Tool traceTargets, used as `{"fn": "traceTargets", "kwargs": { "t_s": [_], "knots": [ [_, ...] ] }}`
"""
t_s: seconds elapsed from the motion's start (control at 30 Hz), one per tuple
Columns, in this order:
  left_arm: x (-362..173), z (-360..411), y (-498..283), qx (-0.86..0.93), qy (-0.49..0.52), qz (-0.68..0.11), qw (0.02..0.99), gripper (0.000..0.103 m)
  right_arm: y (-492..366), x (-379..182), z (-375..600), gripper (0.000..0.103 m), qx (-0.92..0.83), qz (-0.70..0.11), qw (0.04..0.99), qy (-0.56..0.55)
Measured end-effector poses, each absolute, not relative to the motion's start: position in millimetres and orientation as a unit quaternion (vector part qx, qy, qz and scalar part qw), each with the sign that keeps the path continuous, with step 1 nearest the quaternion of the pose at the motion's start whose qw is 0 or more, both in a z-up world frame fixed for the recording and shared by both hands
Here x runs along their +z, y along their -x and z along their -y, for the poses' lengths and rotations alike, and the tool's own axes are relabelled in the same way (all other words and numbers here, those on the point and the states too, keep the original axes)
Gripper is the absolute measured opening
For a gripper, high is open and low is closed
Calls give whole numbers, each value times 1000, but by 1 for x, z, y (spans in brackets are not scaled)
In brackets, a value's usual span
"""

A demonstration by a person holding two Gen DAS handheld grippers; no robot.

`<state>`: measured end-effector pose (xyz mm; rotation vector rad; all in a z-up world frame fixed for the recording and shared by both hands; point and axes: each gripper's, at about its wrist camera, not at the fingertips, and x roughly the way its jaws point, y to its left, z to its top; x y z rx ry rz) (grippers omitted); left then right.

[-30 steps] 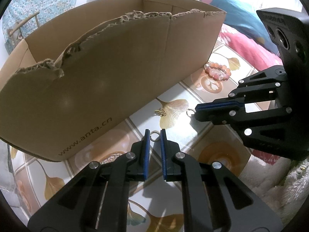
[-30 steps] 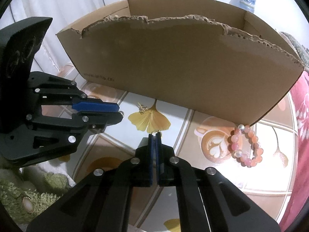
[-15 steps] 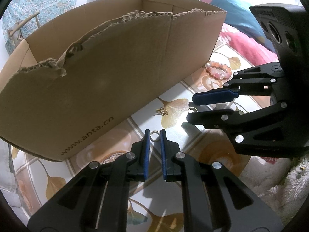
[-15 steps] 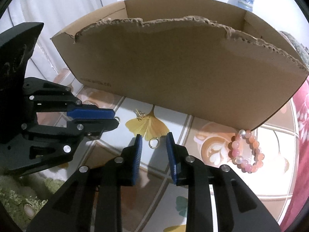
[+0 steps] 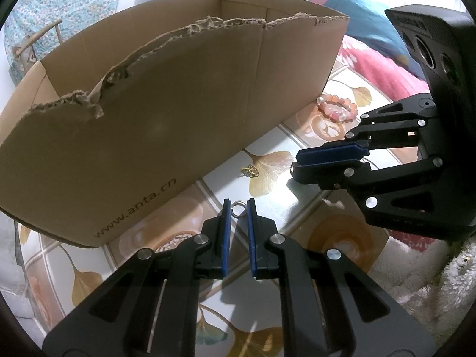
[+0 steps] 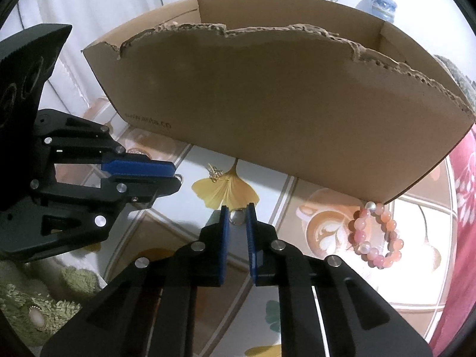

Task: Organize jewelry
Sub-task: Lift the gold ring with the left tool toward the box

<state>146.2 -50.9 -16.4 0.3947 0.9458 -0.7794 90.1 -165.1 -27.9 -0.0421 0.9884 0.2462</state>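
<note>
My left gripper [image 5: 239,205] is at the bottom of the left wrist view, shut on a small silver ring [image 5: 239,208] pinched at its tips just above the table. From the right wrist view that ring [image 6: 178,177] peeks out at the left gripper's tip. My right gripper [image 6: 237,212] has a second silver ring [image 6: 237,217] between its blue pads. Its jaws are closing and the pads meet the ring's sides. A gold earring [image 5: 250,171] lies on a ginkgo leaf print between both grippers and the cardboard box [image 5: 163,113]. A pink bead bracelet [image 6: 376,238] lies by the box's right corner.
The tall torn-edged box [image 6: 282,119] fills the far side of the patterned table [image 6: 327,282]. A fluffy white cloth [image 5: 431,282] lies at the table's near right, a green fluffy one [image 6: 29,297] at the near left. Pink and blue bedding [image 5: 372,59] is behind.
The right gripper opened and left its ring on the table. It has since narrowed around that ring again. The left gripper and its ring have not moved.
</note>
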Motion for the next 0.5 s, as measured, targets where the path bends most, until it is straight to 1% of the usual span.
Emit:
{"fn": "traceTargets", "kwargs": {
  "t_s": [0.33,0.5],
  "knots": [
    [-14,50,-144,-363,-185,-437,802,9,-83,-26,168,10,116,-469,875,13],
    [-9,49,-141,-362,-184,-433,805,10,-75,-16,173,10,117,-460,880,13]
  ]
}}
